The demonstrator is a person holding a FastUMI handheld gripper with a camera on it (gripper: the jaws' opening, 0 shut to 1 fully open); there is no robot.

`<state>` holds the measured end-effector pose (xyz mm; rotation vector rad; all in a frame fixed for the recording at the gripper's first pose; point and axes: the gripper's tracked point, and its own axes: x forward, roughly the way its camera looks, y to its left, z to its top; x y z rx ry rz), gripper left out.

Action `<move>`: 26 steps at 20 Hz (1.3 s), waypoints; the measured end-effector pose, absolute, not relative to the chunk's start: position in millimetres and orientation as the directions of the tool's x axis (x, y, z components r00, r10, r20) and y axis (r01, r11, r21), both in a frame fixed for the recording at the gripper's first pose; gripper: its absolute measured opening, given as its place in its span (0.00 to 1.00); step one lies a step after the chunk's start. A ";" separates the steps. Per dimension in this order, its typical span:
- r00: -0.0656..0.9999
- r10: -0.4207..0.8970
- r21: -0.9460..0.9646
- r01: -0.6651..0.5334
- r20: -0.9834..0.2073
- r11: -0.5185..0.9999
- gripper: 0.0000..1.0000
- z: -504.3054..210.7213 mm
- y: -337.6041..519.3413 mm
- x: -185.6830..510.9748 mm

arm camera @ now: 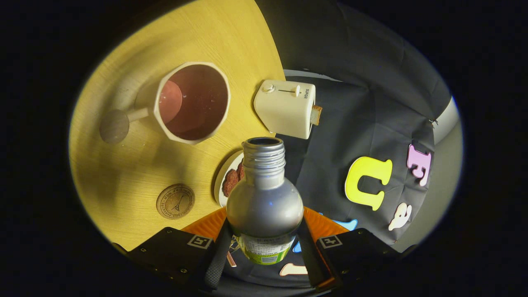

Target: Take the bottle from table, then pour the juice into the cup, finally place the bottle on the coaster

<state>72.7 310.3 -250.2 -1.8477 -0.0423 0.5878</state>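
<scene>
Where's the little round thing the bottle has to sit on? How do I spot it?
Start at the round yellow wooden table. The coaster lies flat near its edge, below the big cup and beside the plate of snacks, left of the gripper-held bottle. It is the small brown disc stamped with a tower.

Bottle (264,202) base: hidden between the gripper (264,251) fingers; label print too small to tell.
Plate (225,175): mostly hidden behind the bottle.
Toaster (284,108) slot: facing away, contents partly hidden.
Coaster (175,201) engraving: lettering too small to tell.
</scene>
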 end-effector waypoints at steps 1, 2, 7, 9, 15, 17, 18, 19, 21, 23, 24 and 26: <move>0.874 0.315 -0.897 -0.248 -0.370 -0.365 0.78 -248.3 311.2 72.8; 0.873 0.320 -0.897 -0.242 -0.367 -0.369 0.78 -247.5 312.7 72.9; 0.875 0.323 -0.897 -0.231 -0.361 -0.377 0.78 -243.1 313.0 74.3; 0.875 0.326 -0.897 -0.226 -0.359 -0.381 0.78 -241.2 313.1 74.9; 0.877 0.332 -0.894 -0.202 -0.347 -0.400 0.78 -233.4 311.9 78.8; 0.877 0.336 -0.892 -0.193 -0.343 -0.408 0.78 -230.2 311.3 80.8; 0.877 0.336 -0.891 -0.190 -0.342 -0.412 0.78 -229.8 311.2 81.5; 0.877 0.338 -0.891 -0.186 -0.340 -0.414 0.78 -228.1 311.3 81.3; 0.878 0.340 -0.890 -0.179 -0.337 -0.419 0.78 -226.5 312.2 83.2; 0.878 0.340 -0.889 -0.177 -0.337 -0.422 0.78 -225.6 312.3 83.8; 0.878 0.341 -0.888 -0.176 -0.337 -0.424 0.78 -225.1 312.3 84.2; 0.878 0.342 -0.887 -0.172 -0.335 -0.428 0.78 -224.4 312.2 83.9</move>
